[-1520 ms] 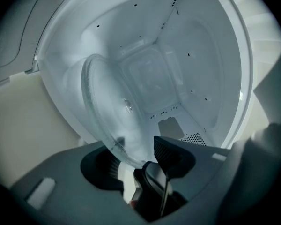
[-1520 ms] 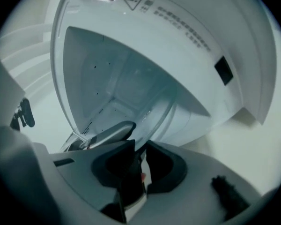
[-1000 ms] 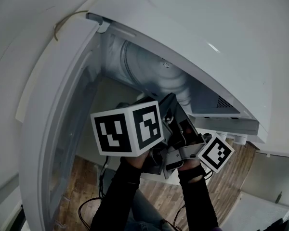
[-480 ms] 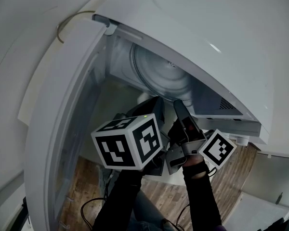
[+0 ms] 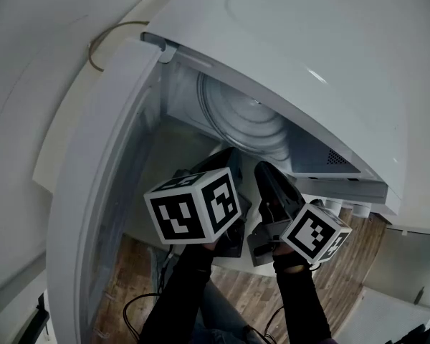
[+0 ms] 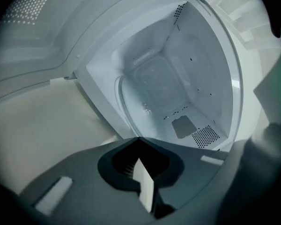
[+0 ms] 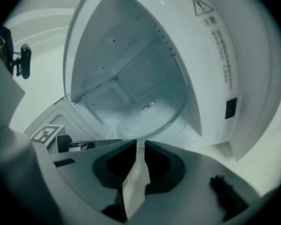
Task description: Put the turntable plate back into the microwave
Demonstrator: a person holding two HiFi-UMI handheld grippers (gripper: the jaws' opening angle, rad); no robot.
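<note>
The clear glass turntable plate [image 5: 245, 120] stands tilted in the mouth of the white microwave [image 5: 330, 56], its rim low and toward me. My right gripper [image 5: 261, 166] is shut on that near rim; in the right gripper view the plate [image 7: 145, 116] spreads out past the narrow slit between the jaws [image 7: 139, 143]. My left gripper [image 5: 228, 156] hovers just left of it, shut on nothing. Its closed jaws [image 6: 138, 138] point into the cavity, with the plate [image 6: 150, 102] ahead of them.
The microwave door [image 5: 100, 192] stands swung open on the left, close beside my left arm. The bare cavity's walls [image 6: 201, 64] and vent holes [image 6: 205, 136] show behind the plate. Wood-grain floor [image 5: 236, 292] lies below.
My right gripper has rolled, turning its marker cube to a new face. The left gripper has sunk slightly. The plate sits a bit deeper in the opening.
</note>
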